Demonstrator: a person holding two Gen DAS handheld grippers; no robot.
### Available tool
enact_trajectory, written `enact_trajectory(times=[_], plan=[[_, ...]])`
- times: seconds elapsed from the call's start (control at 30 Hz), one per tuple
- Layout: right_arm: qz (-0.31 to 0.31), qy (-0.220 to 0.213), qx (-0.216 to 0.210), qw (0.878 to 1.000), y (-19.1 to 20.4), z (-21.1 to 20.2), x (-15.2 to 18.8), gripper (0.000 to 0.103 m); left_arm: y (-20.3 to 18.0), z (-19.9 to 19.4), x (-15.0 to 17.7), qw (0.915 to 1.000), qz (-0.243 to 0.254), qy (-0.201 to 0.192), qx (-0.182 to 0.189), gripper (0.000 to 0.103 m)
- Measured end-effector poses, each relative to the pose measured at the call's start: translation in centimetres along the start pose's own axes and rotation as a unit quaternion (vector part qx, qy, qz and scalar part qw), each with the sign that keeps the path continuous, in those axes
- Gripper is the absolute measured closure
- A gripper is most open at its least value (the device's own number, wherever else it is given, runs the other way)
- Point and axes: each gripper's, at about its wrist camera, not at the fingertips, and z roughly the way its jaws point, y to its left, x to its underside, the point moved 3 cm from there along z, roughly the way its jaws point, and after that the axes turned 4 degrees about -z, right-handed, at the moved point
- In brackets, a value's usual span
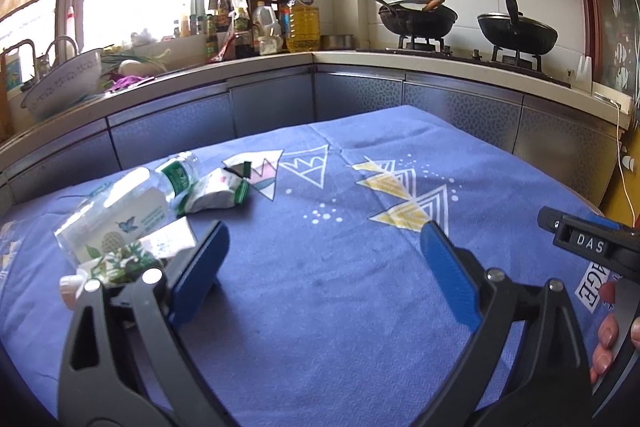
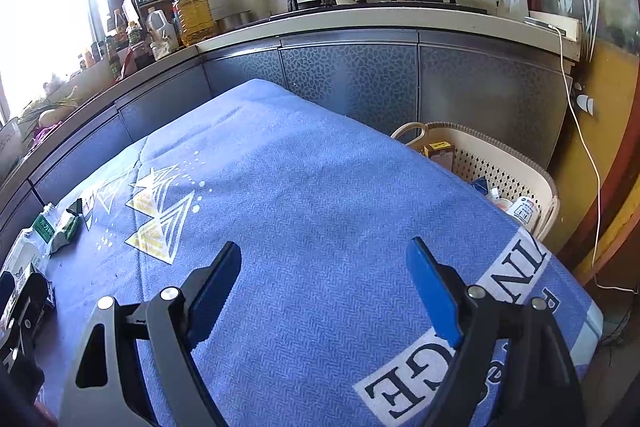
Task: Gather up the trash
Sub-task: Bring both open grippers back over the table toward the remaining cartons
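Note:
Trash lies at the left of a table covered by a blue cloth [image 1: 320, 287]. It includes a clear plastic bottle [image 1: 132, 199] with a green label lying on its side, a crumpled white and green wrapper [image 1: 218, 189] and a leafy printed packet [image 1: 128, 259]. My left gripper [image 1: 326, 239] is open and empty, just right of the pile. My right gripper [image 2: 324, 255] is open and empty above the bare cloth [image 2: 320, 195]. The bottle [image 2: 32, 239] and wrapper [image 2: 66, 227] also show at the far left of the right wrist view. A cream perforated basket [image 2: 516, 167] holding several items stands beyond the table's right edge.
A kitchen counter [image 1: 360, 59] wraps behind the table, with two black woks [image 1: 516, 31] on a stove, oil and sauce bottles [image 1: 304, 19] and a bowl [image 1: 64, 83] by the sink. A white cable [image 2: 580, 131] hangs at the right wall.

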Motion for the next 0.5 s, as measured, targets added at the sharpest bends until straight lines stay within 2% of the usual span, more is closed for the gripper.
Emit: enact_trajectory(times=[0.17, 0.23, 0.5], plan=[[-0.005, -0.005, -0.006, 1.0, 0.2, -0.3, 0.1, 0.02, -0.4, -0.5, 0.1, 0.9998, 0.01, -0.015, -0.002, 0.006], [-0.007, -0.007, -0.01, 1.0, 0.2, -0.3, 0.1, 0.019, -0.6, -0.6, 0.2, 0.9997, 0.017, -0.014, 0.007, 0.006], [-0.028, -0.017, -0.013, 0.999, 1.0, -0.7, 0.4, 0.019, -1.6, -1.3, 0.4, 0.9986, 0.043, -0.03, 0.002, 0.006]])
